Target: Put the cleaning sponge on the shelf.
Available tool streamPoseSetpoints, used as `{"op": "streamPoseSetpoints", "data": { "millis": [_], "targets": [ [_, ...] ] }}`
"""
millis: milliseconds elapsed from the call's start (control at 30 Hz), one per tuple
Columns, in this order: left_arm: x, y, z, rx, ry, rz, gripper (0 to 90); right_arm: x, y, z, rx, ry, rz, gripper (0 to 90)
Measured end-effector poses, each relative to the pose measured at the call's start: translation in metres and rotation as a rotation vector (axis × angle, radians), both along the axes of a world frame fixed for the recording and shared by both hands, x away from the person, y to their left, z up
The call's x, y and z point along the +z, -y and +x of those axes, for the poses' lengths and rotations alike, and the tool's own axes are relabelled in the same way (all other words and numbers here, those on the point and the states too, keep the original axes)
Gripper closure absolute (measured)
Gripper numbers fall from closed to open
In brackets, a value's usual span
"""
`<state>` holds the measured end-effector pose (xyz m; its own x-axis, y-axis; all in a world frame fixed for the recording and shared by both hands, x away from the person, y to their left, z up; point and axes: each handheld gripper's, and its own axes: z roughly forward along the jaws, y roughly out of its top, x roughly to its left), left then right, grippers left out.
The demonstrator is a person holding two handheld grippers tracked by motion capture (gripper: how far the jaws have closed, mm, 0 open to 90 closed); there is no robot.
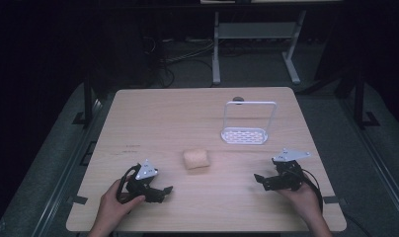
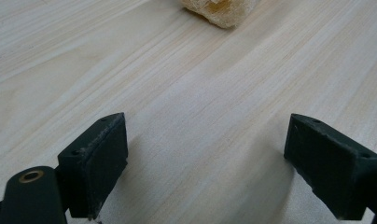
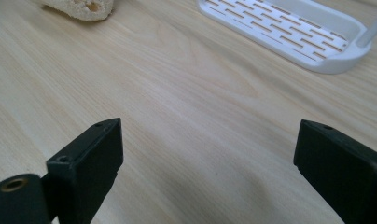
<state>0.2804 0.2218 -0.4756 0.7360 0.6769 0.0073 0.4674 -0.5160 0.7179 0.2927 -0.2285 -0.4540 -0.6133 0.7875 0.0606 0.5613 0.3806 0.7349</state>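
Note:
A tan sponge-like block (image 1: 196, 159) lies near the middle of the wooden table (image 1: 158, 113). A white slotted holder (image 1: 245, 135) with a tall loop handle stands behind it to the right. My left gripper (image 1: 163, 191) rests low at the front left, open, with bare wood between its jaws; the sponge (image 2: 220, 10) lies ahead of it. My right gripper (image 1: 259, 178) rests at the front right, open with nothing in it. Ahead of it are the sponge (image 3: 81, 9) at the upper left and the holder (image 3: 289, 35) at the upper right.
Beyond the table's far edge stand white frame legs (image 1: 216, 49) and loose cables (image 1: 182, 57) on a dark floor. Small tape marks (image 1: 332, 200) sit at the table's front corners.

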Motion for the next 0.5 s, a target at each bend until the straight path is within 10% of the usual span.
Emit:
{"op": "streamPoseSetpoints", "data": {
  "millis": [500],
  "targets": [
    [0.000,0.000,0.000,0.000,0.000,0.000,12.9,0.006,-0.015,0.013,0.053,0.011,-0.001,8.0]
  ]
}}
